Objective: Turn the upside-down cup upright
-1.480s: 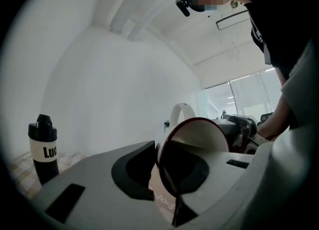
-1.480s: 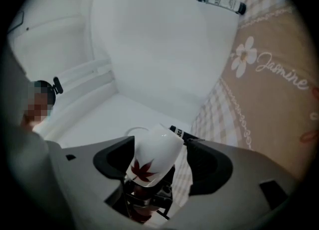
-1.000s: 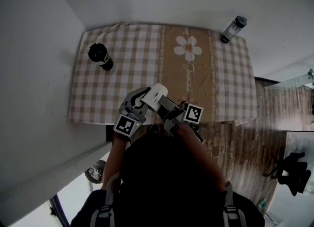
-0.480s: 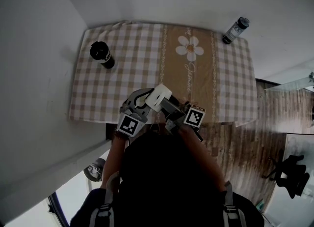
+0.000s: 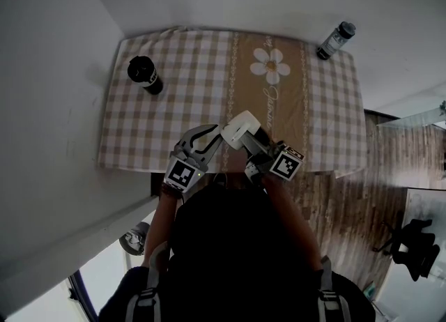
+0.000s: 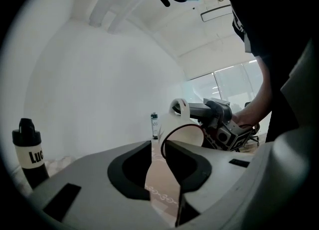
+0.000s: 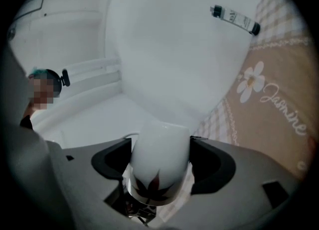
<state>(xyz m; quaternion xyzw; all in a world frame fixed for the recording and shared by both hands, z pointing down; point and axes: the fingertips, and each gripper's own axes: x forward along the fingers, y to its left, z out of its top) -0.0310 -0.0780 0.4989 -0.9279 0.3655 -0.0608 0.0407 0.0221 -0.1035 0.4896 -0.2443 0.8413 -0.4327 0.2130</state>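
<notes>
Far left on checked tablecloth [image 5: 174, 115]: black bottle [image 5: 144, 77] upright, pale band lettered "LUC", remainder out of sight. Left gripper [image 6: 158, 145]: jaws narrow and opening, nothing between them, tips just beside white cup [image 5: 242, 127]. Cup with dark leaf print: off the table above its near edge, tipped sideways, clamped across the body by right gripper [image 7: 160, 147]. Cloth centre: daisy, script "Jasmine" [image 7: 283, 108]. Far right: clear bottle [image 5: 334, 40], label unreadable.

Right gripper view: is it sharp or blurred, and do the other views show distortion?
Right gripper view: mildly blurred all over, including the cup and the tablecloth, with a dark round fisheye border. Left gripper view: sharper, same fisheye border, bright white wall. Head view: sharp, evenly lit.
</notes>
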